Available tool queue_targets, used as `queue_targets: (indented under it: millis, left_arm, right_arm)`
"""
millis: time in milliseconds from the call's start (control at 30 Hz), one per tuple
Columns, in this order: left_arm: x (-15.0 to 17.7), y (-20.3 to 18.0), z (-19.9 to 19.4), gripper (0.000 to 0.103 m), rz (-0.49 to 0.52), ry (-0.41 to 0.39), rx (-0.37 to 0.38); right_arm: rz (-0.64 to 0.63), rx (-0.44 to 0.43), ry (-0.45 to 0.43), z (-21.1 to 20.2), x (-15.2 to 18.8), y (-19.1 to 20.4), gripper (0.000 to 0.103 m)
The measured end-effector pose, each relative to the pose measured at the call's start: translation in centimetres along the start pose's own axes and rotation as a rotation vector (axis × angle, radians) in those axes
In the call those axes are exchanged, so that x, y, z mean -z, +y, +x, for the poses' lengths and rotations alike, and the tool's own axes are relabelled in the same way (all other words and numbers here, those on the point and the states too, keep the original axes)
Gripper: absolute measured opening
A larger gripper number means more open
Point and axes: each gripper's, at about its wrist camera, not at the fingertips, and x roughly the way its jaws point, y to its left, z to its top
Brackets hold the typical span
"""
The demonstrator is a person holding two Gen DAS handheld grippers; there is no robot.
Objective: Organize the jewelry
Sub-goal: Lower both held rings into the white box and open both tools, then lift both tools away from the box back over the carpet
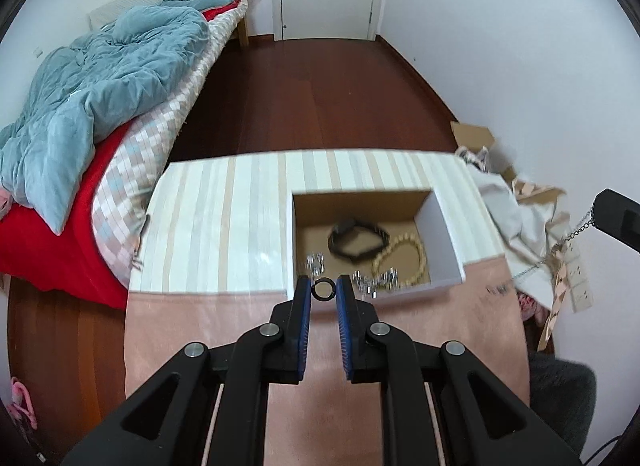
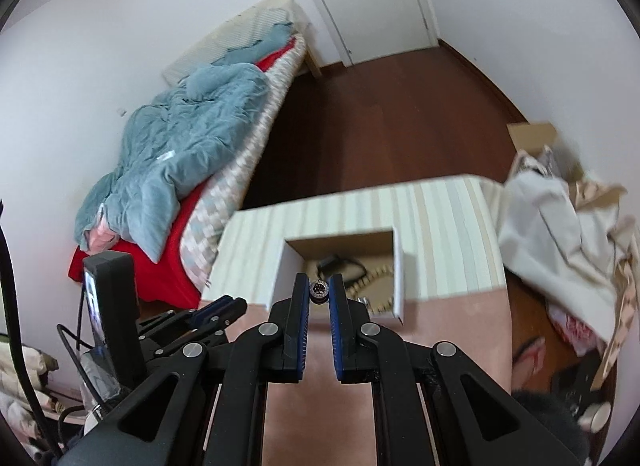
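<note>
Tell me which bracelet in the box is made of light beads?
The cream beaded bracelet at the right of the box. The dark band beside it is black, not beaded.

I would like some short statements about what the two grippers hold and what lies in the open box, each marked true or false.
1. The left gripper holds a small black ring between its fingertips. True.
2. The right gripper is open and holds nothing. False: it is shut on a small round pendant.
3. The cardboard box already contains a black bracelet and a beige bead bracelet. True.
4. The box has its lid on. False: it is open at the top, so its contents show.
5. A blue quilt lies on the bed. True.
</note>
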Motion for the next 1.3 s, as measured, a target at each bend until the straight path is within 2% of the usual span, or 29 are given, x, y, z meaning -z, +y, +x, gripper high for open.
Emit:
queue_targets:
  millis: [167, 367, 533, 700, 733, 800, 833, 900, 933, 967, 1033, 1067, 1100, 1167, 1233, 1300]
  left_arm:
    - [-3.0, 0.7, 2.8, 0.010, -0.003, 0.031, 0.009]
    - [-4.9, 1.3, 8.6, 0.010, -0.033, 0.152, 0.052]
    - [-6.2, 2.0, 10.9, 0.012, -0.077, 0.202, 0.096]
    - [-6.7, 2.1, 11.5, 0.013, -0.093, 0.235, 0.089]
    - [-6.8, 2.2, 11.3, 0.016, -0.098, 0.231, 0.089]
    - [-6.9, 2.3, 11.0, 0.028, -0.104, 0.227, 0.074]
    - [-6.9, 2.4, 10.7, 0.037, -0.101, 0.219, 0.057]
    - [-7.0, 2.5, 10.0, 0.052, -0.095, 0.196, 0.022]
    - [-6.9, 2.6, 9.6, 0.065, -0.092, 0.179, 0.005]
    - [-6.7, 2.8, 9.1, 0.075, -0.090, 0.161, -0.025]
    - [-6.3, 3.2, 8.3, 0.077, -0.090, 0.126, -0.066]
    - [-6.1, 3.3, 7.9, 0.081, -0.090, 0.113, -0.086]
    - [-5.9, 3.4, 7.7, 0.084, -0.090, 0.104, -0.096]
    - [-5.1, 3.5, 7.0, 0.096, -0.079, 0.064, -0.136]
    - [-4.4, 3.6, 6.5, 0.101, -0.064, 0.046, -0.167]
    - [-3.4, 3.6, 6.1, 0.101, -0.056, 0.036, -0.189]
  right_arm:
    - [-0.041, 0.039, 0.024, 3.6, -3.1, 0.6, 0.010]
    - [0.000, 0.081, 0.137, 11.1, -6.0, -1.4, 0.010]
    - [-0.009, 0.121, 0.186, 14.8, -6.8, -2.3, 0.010]
    - [-0.004, 0.135, 0.245, 16.9, -6.8, -2.6, 0.011]
    - [0.001, 0.145, 0.252, 17.1, -6.6, -2.8, 0.011]
    - [-0.005, 0.162, 0.257, 17.2, -6.3, -3.0, 0.013]
    - [-0.006, 0.166, 0.256, 17.2, -6.3, -3.0, 0.018]
    - [-0.002, 0.180, 0.252, 16.8, -5.9, -3.3, 0.053]
    - [0.003, 0.187, 0.250, 16.6, -5.7, -3.5, 0.060]
    - [0.005, 0.190, 0.243, 16.3, -5.4, -3.8, 0.063]
    - [0.002, 0.214, 0.238, 15.7, -5.0, -4.1, 0.064]
    - [0.000, 0.225, 0.238, 15.4, -4.7, -4.1, 0.069]
    - [-0.006, 0.237, 0.237, 15.2, -4.4, -4.2, 0.080]
    - [-0.037, 0.290, 0.223, 14.7, -3.6, -4.1, 0.093]
    - [-0.082, 0.356, 0.213, 14.3, -2.6, -3.7, 0.094]
    - [-0.097, 0.391, 0.226, 14.4, -1.6, -3.6, 0.103]
